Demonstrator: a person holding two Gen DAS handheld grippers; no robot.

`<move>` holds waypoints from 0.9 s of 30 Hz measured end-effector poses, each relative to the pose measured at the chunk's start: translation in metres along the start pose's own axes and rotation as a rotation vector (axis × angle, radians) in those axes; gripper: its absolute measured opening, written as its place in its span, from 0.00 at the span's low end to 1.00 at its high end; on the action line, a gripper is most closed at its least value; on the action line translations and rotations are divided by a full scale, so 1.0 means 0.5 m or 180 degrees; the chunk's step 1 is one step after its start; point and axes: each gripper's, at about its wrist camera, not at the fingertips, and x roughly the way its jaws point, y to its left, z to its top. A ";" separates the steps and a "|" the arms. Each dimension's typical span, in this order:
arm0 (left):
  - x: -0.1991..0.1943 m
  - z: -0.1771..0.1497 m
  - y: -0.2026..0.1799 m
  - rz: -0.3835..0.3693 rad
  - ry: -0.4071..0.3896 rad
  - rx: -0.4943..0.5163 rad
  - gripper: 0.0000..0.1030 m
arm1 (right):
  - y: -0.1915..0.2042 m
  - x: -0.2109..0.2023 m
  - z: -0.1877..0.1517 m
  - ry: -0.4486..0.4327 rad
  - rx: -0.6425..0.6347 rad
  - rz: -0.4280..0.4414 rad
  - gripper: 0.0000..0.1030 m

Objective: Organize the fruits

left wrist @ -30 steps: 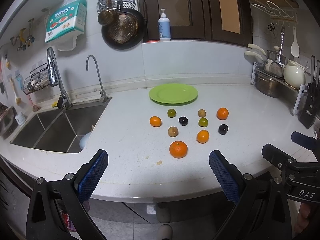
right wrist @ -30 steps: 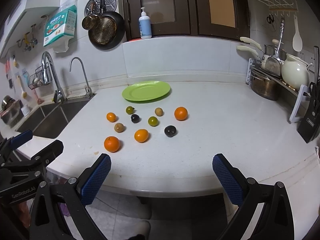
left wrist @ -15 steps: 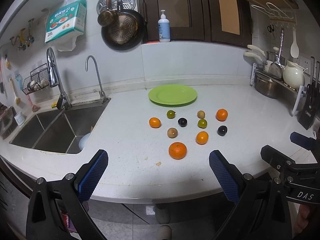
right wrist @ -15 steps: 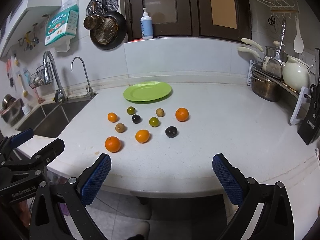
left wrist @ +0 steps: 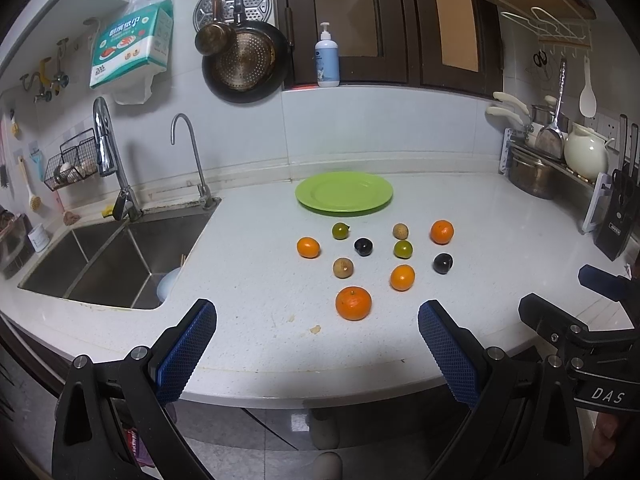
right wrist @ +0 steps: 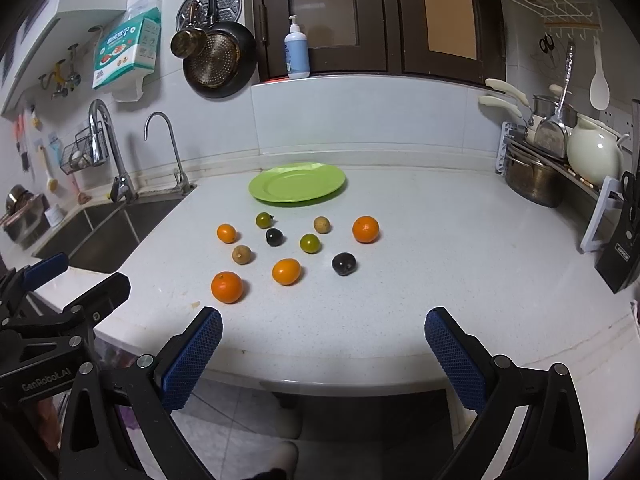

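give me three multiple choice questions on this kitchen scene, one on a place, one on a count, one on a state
1. Where is the green plate?
A. in the sink
B. on the counter behind the fruits
C. on the dish rack

2. How many orange fruits lie on the counter?
A. two
B. four
C. six

3. What state is the left gripper in?
A. open, holding nothing
B. shut on a fruit
C. shut on the plate

Answers:
1 B, it sits past the fruit cluster near the back wall.
2 B, the large orange plus three smaller ones.
3 A, its blue pads stand wide apart over the counter edge.
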 end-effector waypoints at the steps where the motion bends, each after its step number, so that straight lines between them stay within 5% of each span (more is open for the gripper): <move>1: 0.000 -0.001 0.001 -0.0001 0.0000 -0.0001 1.00 | 0.000 -0.001 0.000 -0.0003 -0.0005 -0.0003 0.99; 27: 0.043 -0.013 0.009 -0.0047 0.0067 0.0022 0.98 | 0.014 0.027 0.006 0.0066 -0.0123 0.0025 0.99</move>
